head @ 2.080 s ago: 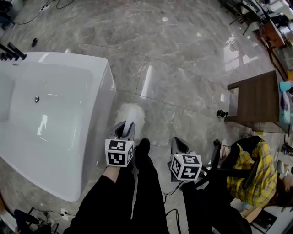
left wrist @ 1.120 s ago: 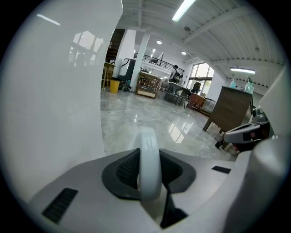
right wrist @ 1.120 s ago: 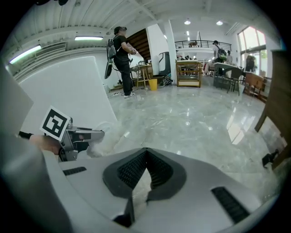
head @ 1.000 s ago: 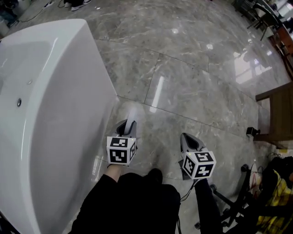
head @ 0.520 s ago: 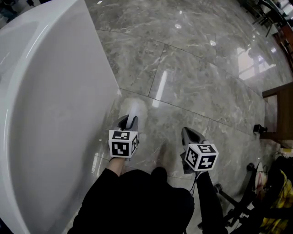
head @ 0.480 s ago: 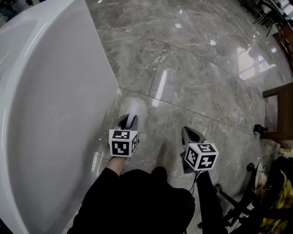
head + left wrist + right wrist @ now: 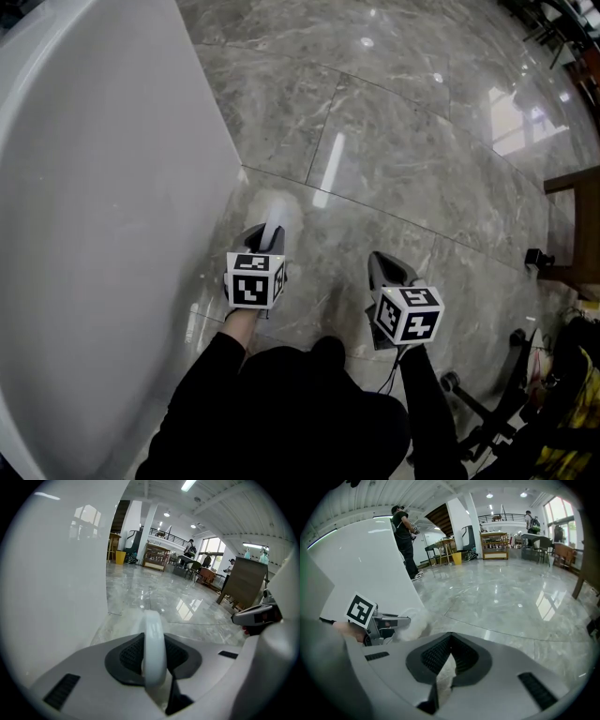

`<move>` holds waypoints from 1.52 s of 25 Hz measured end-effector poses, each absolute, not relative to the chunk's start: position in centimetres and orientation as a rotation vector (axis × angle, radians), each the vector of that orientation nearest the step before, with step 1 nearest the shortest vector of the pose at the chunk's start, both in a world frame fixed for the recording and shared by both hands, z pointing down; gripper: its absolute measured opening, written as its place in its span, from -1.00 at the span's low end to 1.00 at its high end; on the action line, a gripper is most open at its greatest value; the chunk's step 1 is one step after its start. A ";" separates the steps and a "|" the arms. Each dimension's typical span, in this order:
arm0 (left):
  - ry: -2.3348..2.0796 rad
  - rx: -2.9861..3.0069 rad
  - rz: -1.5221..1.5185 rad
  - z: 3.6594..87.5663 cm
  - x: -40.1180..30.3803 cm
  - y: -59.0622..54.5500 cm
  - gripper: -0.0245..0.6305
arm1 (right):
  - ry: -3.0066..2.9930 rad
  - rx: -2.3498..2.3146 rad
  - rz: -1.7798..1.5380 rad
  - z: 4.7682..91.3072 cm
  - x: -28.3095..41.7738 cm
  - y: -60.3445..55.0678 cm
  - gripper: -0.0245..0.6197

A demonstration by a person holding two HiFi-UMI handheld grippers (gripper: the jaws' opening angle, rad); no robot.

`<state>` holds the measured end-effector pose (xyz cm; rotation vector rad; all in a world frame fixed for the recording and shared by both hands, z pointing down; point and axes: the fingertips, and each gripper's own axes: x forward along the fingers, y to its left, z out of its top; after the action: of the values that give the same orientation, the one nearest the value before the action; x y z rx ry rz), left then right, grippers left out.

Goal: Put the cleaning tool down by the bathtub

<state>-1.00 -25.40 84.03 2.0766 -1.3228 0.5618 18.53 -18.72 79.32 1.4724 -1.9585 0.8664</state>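
Left gripper view: the jaws of the left gripper (image 7: 154, 654) were closed on the smooth white handle of the cleaning tool (image 7: 153, 623). Its fluffy head lay low at the floor (image 7: 154, 592), just beside the bathtub (image 7: 56, 573) wall; contact could not be told. The right gripper (image 7: 449, 644) was seen with jaws pressed together on nothing. The tool was judged light, with a soft head and a stiff, slippery handle, best gripped mid-handle.
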 end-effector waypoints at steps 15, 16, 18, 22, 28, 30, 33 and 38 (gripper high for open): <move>-1.341 2.060 0.601 86.2 -0.9 -26.2 -0.63 | -1.951 1.435 0.891 82.0 17.9 -18.1 -0.92; -1.344 2.058 0.600 86.4 -1.0 -26.3 -0.63 | -1.952 1.434 0.890 82.1 17.7 -18.2 -0.92; -1.347 2.054 0.598 86.6 -1.0 -26.5 -0.63 | -1.955 1.423 0.889 82.5 17.2 -18.6 -0.92; -1.349 2.052 0.595 86.9 -1.0 -26.8 -0.63 | -1.954 1.395 0.882 83.5 15.7 -19.4 -0.92; -1.350 2.037 0.591 87.6 -1.1 -27.0 -0.63 | -1.941 1.332 0.856 85.5 13.7 -20.5 -0.92; -1.349 2.038 0.589 87.8 -1.1 -27.0 -0.63 | -1.938 1.309 0.832 86.1 13.1 -20.7 -0.93; -1.346 2.039 0.588 87.9 -1.0 -27.0 -0.63 | -1.931 1.292 0.815 86.4 12.7 -20.7 -0.92; -1.350 2.039 0.595 88.0 -0.9 -27.1 -0.63 | -1.925 1.293 0.840 86.7 12.6 -20.7 -0.93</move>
<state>-0.94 -27.15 88.00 2.0389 -1.3503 0.5955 12.61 -20.66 86.67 1.2933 -1.9254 0.8397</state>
